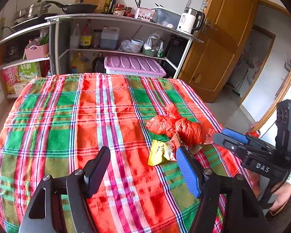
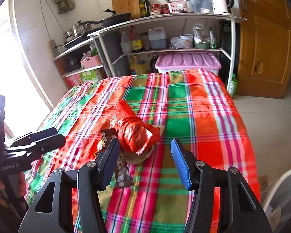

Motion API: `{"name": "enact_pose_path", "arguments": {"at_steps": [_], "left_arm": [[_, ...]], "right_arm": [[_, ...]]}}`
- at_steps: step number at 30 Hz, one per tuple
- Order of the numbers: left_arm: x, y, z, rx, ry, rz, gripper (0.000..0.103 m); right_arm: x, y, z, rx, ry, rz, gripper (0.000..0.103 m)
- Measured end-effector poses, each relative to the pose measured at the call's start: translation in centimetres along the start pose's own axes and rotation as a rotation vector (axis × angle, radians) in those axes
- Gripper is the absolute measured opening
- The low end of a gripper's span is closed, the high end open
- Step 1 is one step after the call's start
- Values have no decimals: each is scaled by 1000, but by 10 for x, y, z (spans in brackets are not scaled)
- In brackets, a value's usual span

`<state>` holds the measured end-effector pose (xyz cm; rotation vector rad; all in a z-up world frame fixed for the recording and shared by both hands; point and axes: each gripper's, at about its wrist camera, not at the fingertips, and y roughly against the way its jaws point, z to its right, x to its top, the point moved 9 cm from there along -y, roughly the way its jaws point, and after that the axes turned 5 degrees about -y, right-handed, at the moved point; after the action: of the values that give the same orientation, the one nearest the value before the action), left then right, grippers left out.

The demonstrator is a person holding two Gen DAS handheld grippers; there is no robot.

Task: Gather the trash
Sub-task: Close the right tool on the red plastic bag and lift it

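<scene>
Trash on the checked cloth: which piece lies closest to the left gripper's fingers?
The yellow packet, flat beside the left gripper's blue finger. The knotted red plastic bag lies beyond it, and the dark wrapper sits by the right gripper.

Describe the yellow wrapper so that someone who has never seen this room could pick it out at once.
Start at the table under the plaid cloth in red, green and pink. Near one side lies a crumpled red plastic bag amid a small heap of trash. The yellow wrapper lies flat against that bag, the only bright yellow piece there.

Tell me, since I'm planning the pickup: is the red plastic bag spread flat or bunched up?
Bunched up: the red plastic bag is crumpled into a knotted lump.
</scene>
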<state>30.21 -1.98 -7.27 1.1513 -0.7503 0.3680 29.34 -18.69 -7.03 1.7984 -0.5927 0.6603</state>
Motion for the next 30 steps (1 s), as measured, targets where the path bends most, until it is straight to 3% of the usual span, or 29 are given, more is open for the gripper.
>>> {"name": "enact_pose_path", "arguments": {"at_steps": [10,16,23,30], "left_arm": [[-4,-10,-1,-13,1,-24,70],[-6,-12,2,-21,-5,-34,70],[-8,-12,3,-22,-5,-39,70],[-11,-18,4,-27,-3,-53,70]], "right_arm": [[15,-31,-18,57,89,-31,56],[7,-52,-22,11,161,-95,56],[4,-59,-18,-16,153,-133,56],[5,-53,-12,0,88,-109,52]]}}
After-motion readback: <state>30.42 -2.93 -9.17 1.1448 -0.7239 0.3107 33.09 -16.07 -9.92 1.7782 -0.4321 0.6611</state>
